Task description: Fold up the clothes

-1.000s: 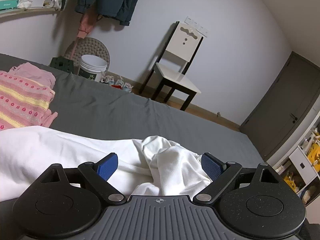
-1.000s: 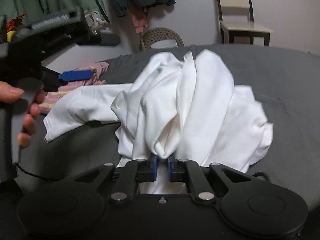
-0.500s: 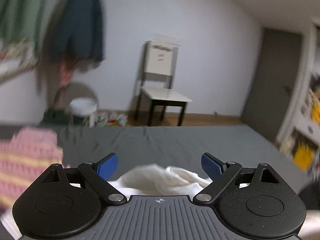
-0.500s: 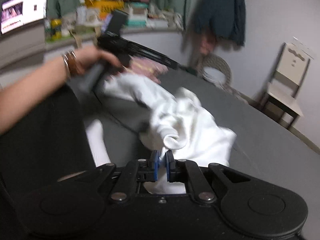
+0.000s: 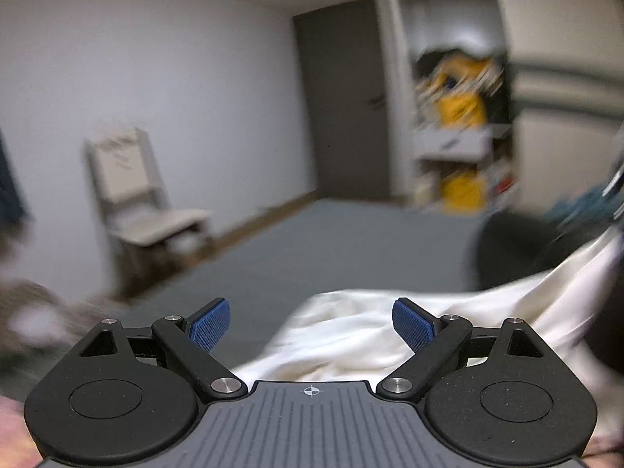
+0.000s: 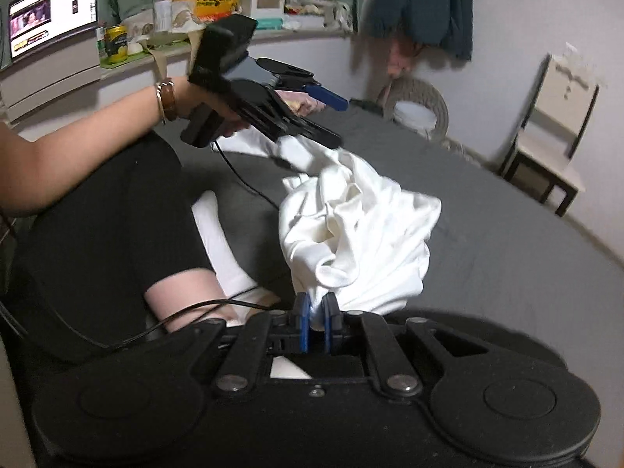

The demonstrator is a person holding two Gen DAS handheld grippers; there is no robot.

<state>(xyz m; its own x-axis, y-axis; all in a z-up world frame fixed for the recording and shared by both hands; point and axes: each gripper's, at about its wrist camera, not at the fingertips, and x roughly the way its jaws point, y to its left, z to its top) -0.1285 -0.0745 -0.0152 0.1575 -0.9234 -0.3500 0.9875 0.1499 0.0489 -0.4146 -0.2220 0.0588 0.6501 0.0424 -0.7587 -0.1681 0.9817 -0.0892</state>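
White shirt (image 6: pixel 362 230) was bunched on the grey bed (image 6: pixel 507 241), one fold pinched tight in the right gripper (image 6: pixel 316 325). Left gripper (image 5: pixel 310 323) hovered over it, jaws wide, empty. Risk: lifting from one pinch point would probably keep it crumpled.

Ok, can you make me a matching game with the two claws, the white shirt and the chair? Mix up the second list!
Things:
1. left claw
2. right claw
3. white shirt
4. chair

States:
A. bunched up on the grey bed
B. open, holding nothing
C. stands by the wall
D. shut, pinching cloth

Pairs: 1-B, 2-D, 3-A, 4-C
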